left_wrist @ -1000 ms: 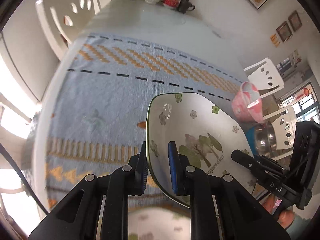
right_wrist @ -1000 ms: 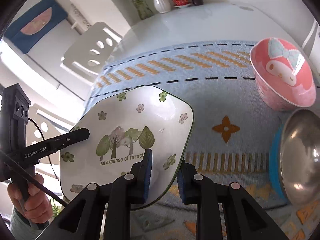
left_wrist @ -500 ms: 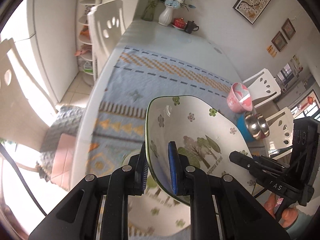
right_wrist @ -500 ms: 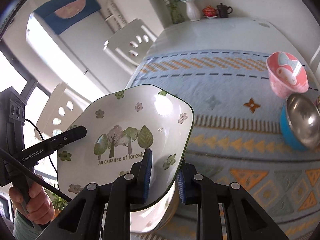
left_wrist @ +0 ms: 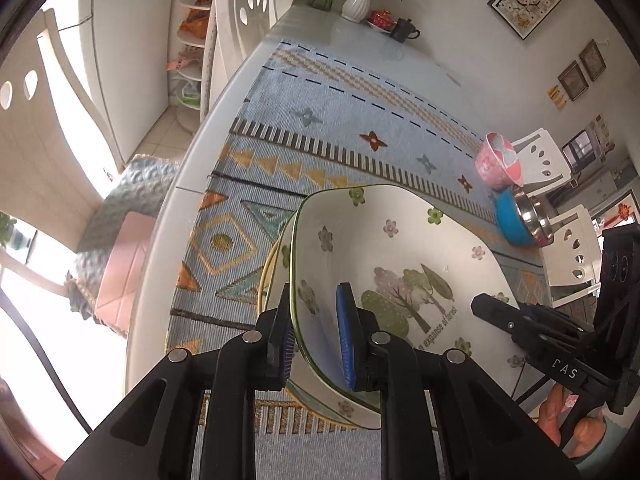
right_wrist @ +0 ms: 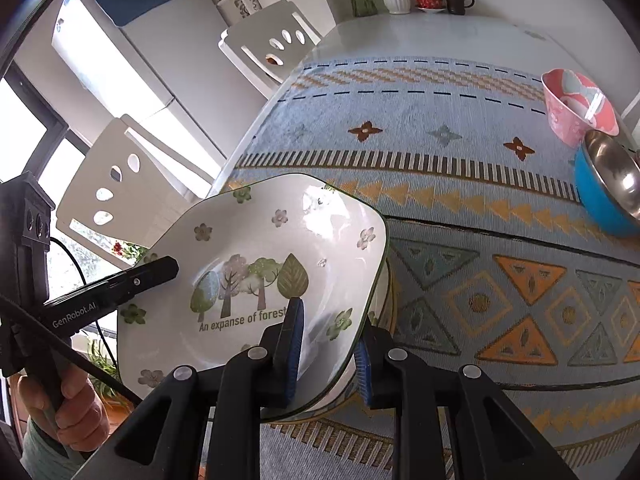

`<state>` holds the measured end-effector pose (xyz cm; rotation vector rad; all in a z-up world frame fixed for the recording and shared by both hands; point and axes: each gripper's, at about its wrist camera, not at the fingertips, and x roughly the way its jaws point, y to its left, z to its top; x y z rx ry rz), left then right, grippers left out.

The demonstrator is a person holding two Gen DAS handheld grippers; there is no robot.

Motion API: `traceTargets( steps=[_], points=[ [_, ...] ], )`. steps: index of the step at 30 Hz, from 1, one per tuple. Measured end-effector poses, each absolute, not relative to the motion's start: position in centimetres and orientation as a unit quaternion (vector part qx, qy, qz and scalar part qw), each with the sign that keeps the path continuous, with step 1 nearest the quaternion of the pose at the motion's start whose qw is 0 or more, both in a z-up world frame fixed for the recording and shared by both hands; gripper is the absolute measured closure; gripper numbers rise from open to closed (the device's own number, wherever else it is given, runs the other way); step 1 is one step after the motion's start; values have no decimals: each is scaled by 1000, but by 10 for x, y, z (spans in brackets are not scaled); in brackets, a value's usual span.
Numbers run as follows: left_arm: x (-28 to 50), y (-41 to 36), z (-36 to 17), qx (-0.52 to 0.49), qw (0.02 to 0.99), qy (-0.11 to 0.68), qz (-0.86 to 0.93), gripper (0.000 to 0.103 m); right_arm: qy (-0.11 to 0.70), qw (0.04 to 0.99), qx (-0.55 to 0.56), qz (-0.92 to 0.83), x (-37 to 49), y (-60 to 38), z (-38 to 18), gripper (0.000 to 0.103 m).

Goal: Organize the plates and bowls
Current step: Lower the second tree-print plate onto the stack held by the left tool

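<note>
A square white plate with green rim, flowers and a forest print (left_wrist: 400, 256) (right_wrist: 256, 248) is held by both grippers. My left gripper (left_wrist: 316, 340) is shut on its left rim; my right gripper (right_wrist: 328, 344) is shut on its right rim. The plate hangs tilted just above a second plate (left_wrist: 276, 256) (right_wrist: 390, 292) lying on the cloth, mostly hidden under it. A pink bowl (left_wrist: 498, 160) (right_wrist: 572, 108) and a steel bowl inside a blue bowl (left_wrist: 520, 220) (right_wrist: 608, 184) stand at the table's right side.
A blue patterned tablecloth (left_wrist: 320, 128) (right_wrist: 460, 128) covers the table. A white vase (left_wrist: 358, 0), red dish and dark teapot (right_wrist: 456, 0) stand at the far end. White chairs (left_wrist: 236, 12) (right_wrist: 276, 44) ring the table; its left edge is close.
Both grippers have carried the plate back toward the near end of the table and down, over a second plate lying there. The bowls now lie farther away.
</note>
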<state>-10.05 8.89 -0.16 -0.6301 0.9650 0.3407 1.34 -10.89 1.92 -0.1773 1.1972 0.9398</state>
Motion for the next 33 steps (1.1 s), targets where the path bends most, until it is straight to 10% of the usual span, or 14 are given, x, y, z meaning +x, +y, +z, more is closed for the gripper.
traceTargets(
  steps=[33],
  points=[
    [-118, 92, -20, -296, 808, 479, 172, 88, 574, 704, -79, 410, 10, -108, -3, 80]
  ],
)
